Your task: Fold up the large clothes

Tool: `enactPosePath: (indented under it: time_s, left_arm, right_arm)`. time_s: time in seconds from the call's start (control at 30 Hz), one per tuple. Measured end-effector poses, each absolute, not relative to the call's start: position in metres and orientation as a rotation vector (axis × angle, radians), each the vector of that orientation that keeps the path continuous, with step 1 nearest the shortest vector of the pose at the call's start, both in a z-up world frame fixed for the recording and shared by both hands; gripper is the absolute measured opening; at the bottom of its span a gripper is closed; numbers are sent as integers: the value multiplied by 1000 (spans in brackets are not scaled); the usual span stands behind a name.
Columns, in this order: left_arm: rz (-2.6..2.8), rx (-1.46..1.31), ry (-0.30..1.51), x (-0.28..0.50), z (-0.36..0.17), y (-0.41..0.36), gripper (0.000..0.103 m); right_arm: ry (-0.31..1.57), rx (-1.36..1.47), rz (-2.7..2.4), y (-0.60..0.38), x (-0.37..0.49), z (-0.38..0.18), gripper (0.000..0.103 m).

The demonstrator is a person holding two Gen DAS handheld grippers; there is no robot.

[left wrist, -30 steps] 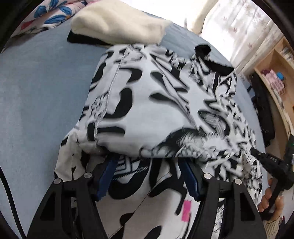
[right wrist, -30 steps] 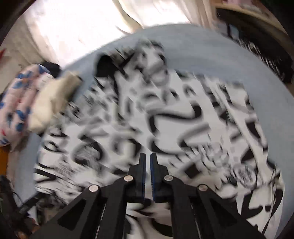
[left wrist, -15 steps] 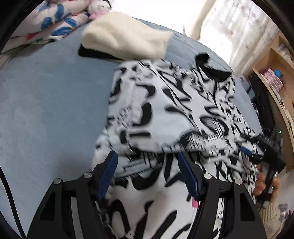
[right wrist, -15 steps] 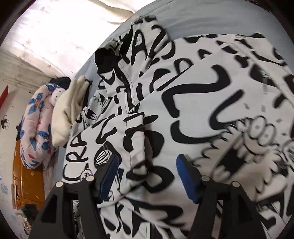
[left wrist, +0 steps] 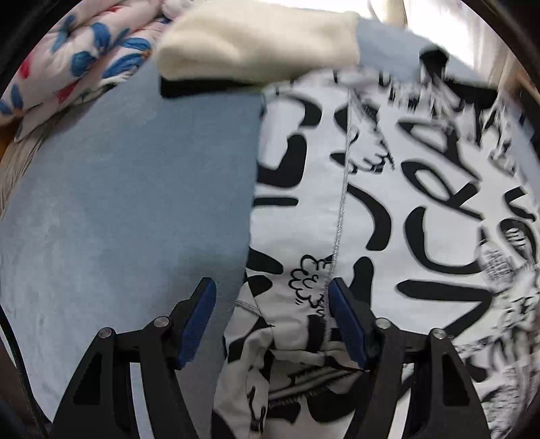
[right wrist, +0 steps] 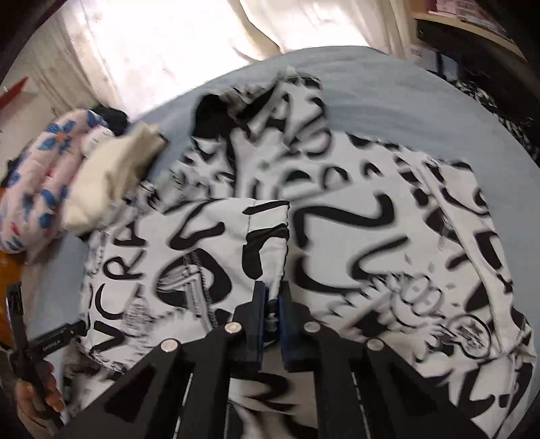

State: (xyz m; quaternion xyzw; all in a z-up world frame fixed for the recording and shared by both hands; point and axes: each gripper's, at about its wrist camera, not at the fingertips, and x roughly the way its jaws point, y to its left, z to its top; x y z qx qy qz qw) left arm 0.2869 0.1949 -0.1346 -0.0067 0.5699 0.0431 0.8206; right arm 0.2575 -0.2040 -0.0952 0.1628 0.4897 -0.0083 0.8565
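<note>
Two claws work one printed garment point(right wrist: 388, 236) spread on the blue bed point(left wrist: 135, 202). Right claw point(right wrist: 272, 297) has just closed, clenched on a fold directly ahead of it. Left claw point(left wrist: 270, 317) is released, straddling the garment's edge without pressing it.

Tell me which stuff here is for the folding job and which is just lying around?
For the job:
black-and-white printed garment, spread on the blue bed
left gripper, open over its edge
right gripper, which has just closed, pinching the fabric

Just lying about:
cream folded cloth
floral bedding
shelf
</note>
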Motion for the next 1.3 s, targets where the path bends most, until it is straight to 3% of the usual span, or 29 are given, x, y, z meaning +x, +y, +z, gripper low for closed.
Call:
enactPosePath:
  time_s: [0.07,0.1,0.17,0.33,0.53,0.8,0.87,0.97,1.07,1.13,1.2,1.3]
  left_arm:
    - [119,5,1209,290,-143,194,77]
    - [140,22,1203,292,-145,193,81]
    - [154,34,1207,295,-142,193,81]
    - [151,93,1077,277,-95,183,79]
    - [-4,61,939,294,-48,134,79]
    - [8,98,1022,368,-114,107,79]
    - [51,115,1050,378,-132,116,80]
    - [80,56,1032,386,-139,146,91]
    - [83,-21,1038,390,-141,170,92]
    - [89,-43,1043,390,-141,177,92]
    - [95,-32,1043,390,-139,177,92]
    - [105,-25,1050,389,-134,175,92]
  right_arm:
    - [1080,376,-14,-211,259,-115,11]
    - [1084,389,-21,-213,258,-120,18]
    - [1079,434,-51,-219,255,-119,27]
    - [974,380,-66,-203,241,-79,28]
    - [960,220,136,-113,269,-55,31]
    - [1057,94,173,-58,326,-112,31]
    - [1048,79,99,-76,337,-120,30]
    - [1017,102,-7,-126,340,-119,28]
    - [1019,172,-58,-174,335,-123,25]
    - [1021,186,-104,-187,330,-124,29]
    - [1024,186,-125,-192,324,-123,41]
    - [1027,222,-137,-195,316,-121,41]
